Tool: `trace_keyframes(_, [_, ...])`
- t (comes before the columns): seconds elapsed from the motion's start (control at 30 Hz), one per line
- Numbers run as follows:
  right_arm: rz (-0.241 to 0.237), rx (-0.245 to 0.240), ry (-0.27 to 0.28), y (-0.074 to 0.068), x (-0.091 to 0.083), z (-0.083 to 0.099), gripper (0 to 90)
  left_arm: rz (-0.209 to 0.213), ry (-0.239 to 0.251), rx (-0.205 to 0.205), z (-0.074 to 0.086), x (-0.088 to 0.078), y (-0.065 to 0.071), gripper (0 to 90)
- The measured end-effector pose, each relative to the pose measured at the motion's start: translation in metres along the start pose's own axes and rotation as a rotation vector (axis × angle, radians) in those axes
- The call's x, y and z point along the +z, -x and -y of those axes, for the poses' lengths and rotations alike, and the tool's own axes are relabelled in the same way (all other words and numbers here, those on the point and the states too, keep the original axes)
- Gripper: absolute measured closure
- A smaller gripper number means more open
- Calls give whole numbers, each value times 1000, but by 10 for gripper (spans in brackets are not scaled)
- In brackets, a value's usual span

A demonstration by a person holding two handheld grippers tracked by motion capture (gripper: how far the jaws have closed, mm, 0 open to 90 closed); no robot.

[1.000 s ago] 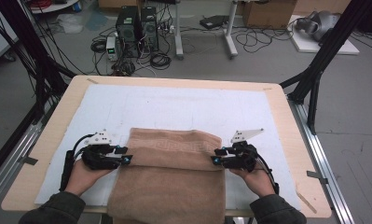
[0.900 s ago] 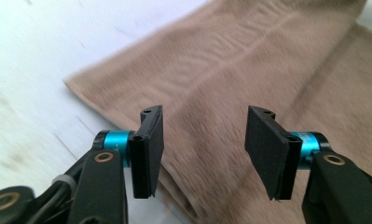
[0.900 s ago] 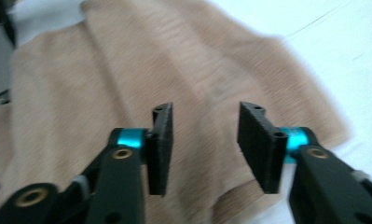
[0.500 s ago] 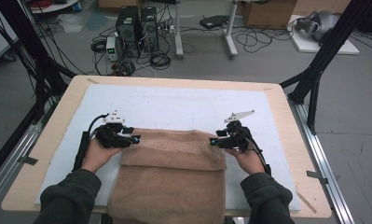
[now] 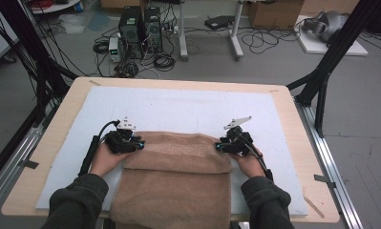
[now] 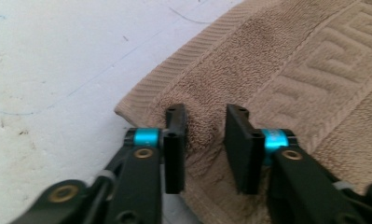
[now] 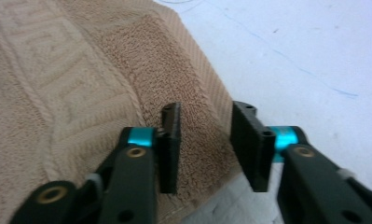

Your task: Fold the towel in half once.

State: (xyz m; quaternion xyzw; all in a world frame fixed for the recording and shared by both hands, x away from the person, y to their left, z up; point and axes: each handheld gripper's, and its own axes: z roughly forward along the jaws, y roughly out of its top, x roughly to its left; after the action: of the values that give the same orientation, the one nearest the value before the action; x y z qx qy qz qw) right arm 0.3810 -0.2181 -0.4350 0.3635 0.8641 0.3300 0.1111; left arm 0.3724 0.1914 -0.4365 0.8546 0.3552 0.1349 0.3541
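A tan towel lies on the white mat, with its near part hanging over the table's front edge and a folded layer on top at the far end. My left gripper sits at the towel's far left corner and my right gripper at its far right corner. In the left gripper view the jaws stand apart over the towel near its corner. The right gripper straddles the edge of the towel. Both pairs of jaws have just been closing with terry cloth between them; a gap still shows.
The mat covers a wooden table with bare wood along its rim. Black frame poles stand at the table's back corners. Computers and cables lie on the floor beyond.
Both hands have moved away from the person along the towel's sides to its far corners. Both pairs of jaws look narrower than before.
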Motion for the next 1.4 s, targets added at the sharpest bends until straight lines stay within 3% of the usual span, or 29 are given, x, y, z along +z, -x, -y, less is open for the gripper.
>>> trace_keyframes(0.1, [4,22,0,3,-1,0,787,30,6,-30,0,0,-3,819])
trace_keyframes(0.2, [-20,38,4,7,-1,0,848,37,7,-44,0,0,-4,843])
trace_keyframes(0.3, [-38,52,11,9,-2,1,873,34,7,-32,0,-2,-4,845])
trace_keyframes(0.4, [-64,62,18,11,-4,1,876,46,36,-51,-1,-8,-6,848])
trace_keyframes(0.57, [-129,77,95,11,-19,1,878,83,108,-73,-2,-31,-8,847])
trace_keyframes(0.67, [-177,62,133,5,-33,0,877,98,160,-66,0,-50,-1,846])
trace_keyframes(0.73, [-243,35,180,-6,-45,2,885,121,197,-44,6,-63,8,845])
trace_keyframes(0.87, [-254,-63,202,-35,-68,15,893,125,207,11,27,-81,28,845])
trace_keyframes(0.9, [-251,-77,195,-40,-71,17,885,112,194,29,31,-82,30,841])
trace_keyframes(0.97, [-221,-79,152,-39,-66,16,791,89,156,28,34,-77,29,780])
trace_keyframes(1.03, [-185,-81,123,-34,-57,12,733,71,145,-6,34,-70,23,639])
trace_keyframes(1.1, [-167,-51,112,-25,-46,4,705,61,144,-38,34,-64,14,609])
trace_keyframes(1.2, [-159,-27,106,-15,-27,-8,622,12,104,-68,35,-50,4,516])
trace_keyframes(1.3, [-101,-7,72,-8,-7,-14,553,27,54,-99,37,-37,-4,498])
trace_keyframes(1.4, [-66,3,55,-2,6,-15,525,42,57,-85,36,-31,-2,559])
